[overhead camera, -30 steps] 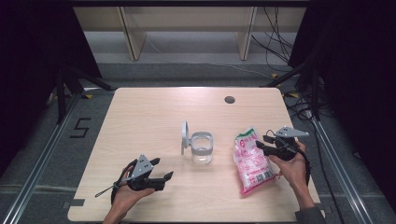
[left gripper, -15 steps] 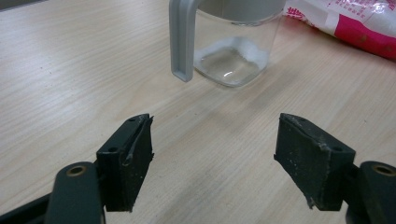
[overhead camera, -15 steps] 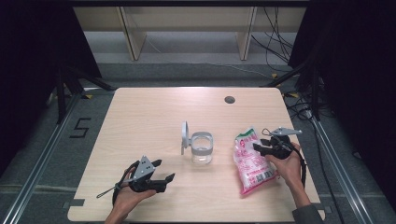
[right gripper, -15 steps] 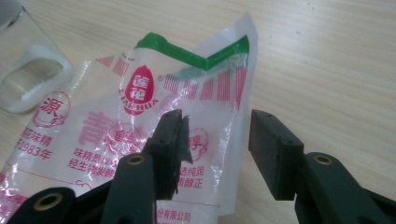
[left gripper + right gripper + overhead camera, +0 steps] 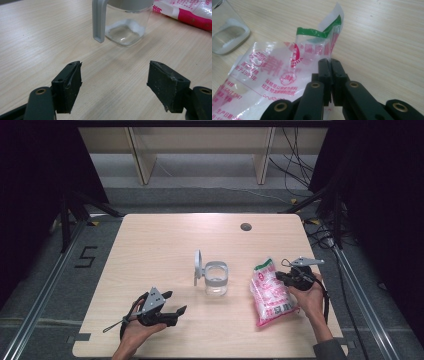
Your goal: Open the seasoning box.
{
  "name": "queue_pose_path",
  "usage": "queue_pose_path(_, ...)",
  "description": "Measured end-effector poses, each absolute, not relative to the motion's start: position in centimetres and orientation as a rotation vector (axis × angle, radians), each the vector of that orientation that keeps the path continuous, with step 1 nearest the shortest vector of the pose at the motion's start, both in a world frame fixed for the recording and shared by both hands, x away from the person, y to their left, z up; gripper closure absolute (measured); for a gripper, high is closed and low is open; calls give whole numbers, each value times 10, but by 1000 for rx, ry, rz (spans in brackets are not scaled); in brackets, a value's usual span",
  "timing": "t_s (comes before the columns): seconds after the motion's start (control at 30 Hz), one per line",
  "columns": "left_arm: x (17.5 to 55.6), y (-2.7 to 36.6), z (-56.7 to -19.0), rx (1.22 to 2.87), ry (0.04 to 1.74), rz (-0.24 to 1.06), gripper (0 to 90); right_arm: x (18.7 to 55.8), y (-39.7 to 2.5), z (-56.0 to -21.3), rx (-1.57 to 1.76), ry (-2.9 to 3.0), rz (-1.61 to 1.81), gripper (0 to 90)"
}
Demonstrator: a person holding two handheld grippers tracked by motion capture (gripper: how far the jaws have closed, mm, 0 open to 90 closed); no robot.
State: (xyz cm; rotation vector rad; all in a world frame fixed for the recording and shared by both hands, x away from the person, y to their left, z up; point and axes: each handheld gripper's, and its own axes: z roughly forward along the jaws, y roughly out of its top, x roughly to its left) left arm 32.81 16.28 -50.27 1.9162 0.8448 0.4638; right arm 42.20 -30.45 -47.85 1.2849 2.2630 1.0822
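Observation:
A clear glass jar (image 5: pixel 216 279) with a grey hinged lid (image 5: pixel 198 266) standing open sits mid-table; a little white powder lies on its bottom (image 5: pixel 125 27). To its right lies a pink and white plastic bag (image 5: pixel 270 292) with a green strip at its top (image 5: pixel 274 70). My right gripper (image 5: pixel 278 276) is at the bag's upper right edge, and its jaws (image 5: pixel 330 61) are shut on the thin plastic there. My left gripper (image 5: pixel 177 301) rests near the front left, open and holding nothing (image 5: pixel 113 75), pointing at the jar (image 5: pixel 98 20).
A small dark round hole (image 5: pixel 245 226) is in the tabletop (image 5: pixel 150 245) at the back right. Cables and metal rails run along the floor on both sides. Shelf legs stand beyond the far edge.
My right gripper has shifted a little left onto the bag's upper edge. The left gripper has barely moved.

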Motion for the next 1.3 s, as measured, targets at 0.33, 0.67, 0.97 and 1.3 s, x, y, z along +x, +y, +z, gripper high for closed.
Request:
queue_pose_path(0.33, 327, 168, -500, 1910, 853, 474, 267, 392, -331, -471, 1295, 2172, 1067, 900)
queue_pose_path(0.67, 326, 168, -499, 1902, 854, 472, 267, 369, -349, -473, 1339, 2125, 1104, 898)
queue_pose_path(0.97, 326, 164, -501, 1917, 845, 465, 267, 373, -349, -480, 1491, 2070, 1078, 573)
queue_pose_path(1.3, 326, 164, -502, 1924, 846, 467, 267, 387, -344, -490, 1589, 2111, 1132, 490)
